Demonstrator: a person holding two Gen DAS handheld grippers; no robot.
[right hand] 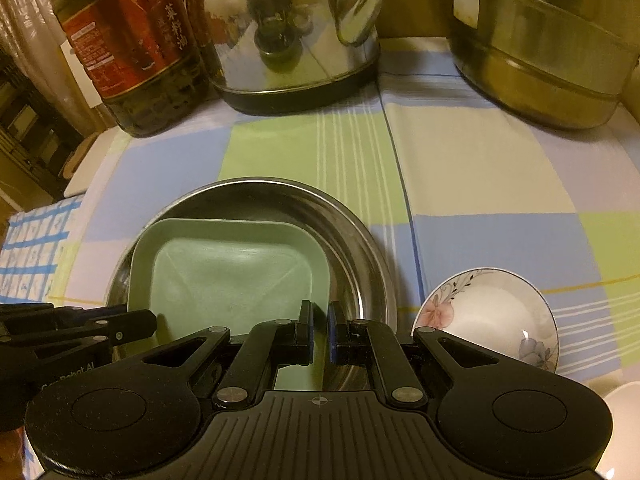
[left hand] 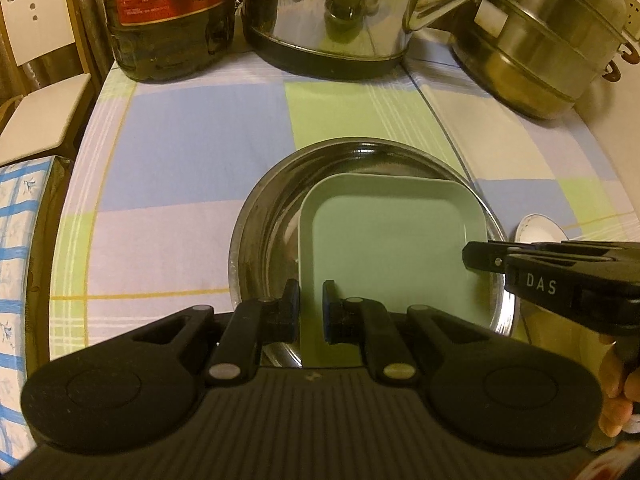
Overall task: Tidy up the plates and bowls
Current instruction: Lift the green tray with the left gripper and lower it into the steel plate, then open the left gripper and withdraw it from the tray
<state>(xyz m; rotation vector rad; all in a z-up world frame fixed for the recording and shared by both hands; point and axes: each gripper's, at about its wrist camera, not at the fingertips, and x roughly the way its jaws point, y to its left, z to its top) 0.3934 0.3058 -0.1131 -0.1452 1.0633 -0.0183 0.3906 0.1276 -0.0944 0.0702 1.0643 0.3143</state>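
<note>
The left gripper (left hand: 311, 307) had its jaws clenched on the near left rim of the green square plate (left hand: 394, 240), the thin wall of the plate pinched between the blue pads. The right gripper (right hand: 319, 334) gripped the same plate (right hand: 232, 276) at its near right corner, jaws nearly together with the rim between them; how much of the edge sat inside was hard to make out, since the linkage covered that corner.

The plate lay inside the round steel pan (left hand: 264, 216), tilted, its far edge close to the pan's far wall. The pan's near rim was hidden behind both gripper bodies, so whether the plate rested on the pan floor or hung just above it could not be told.

Just beside the pan, on the right, stood a flowered bowl (right hand: 492, 316) on the checked cloth of the desk (right hand: 480, 168); its near edge was cut off by the right gripper.

At the back of the desk stood an oil bottle (right hand: 132, 44), a shiny kettle (right hand: 280, 36) and a steel steamer pot (right hand: 552, 52), all cropped at the top. A person's fingers (left hand: 622, 396) showed at the right margin of the left view.
</note>
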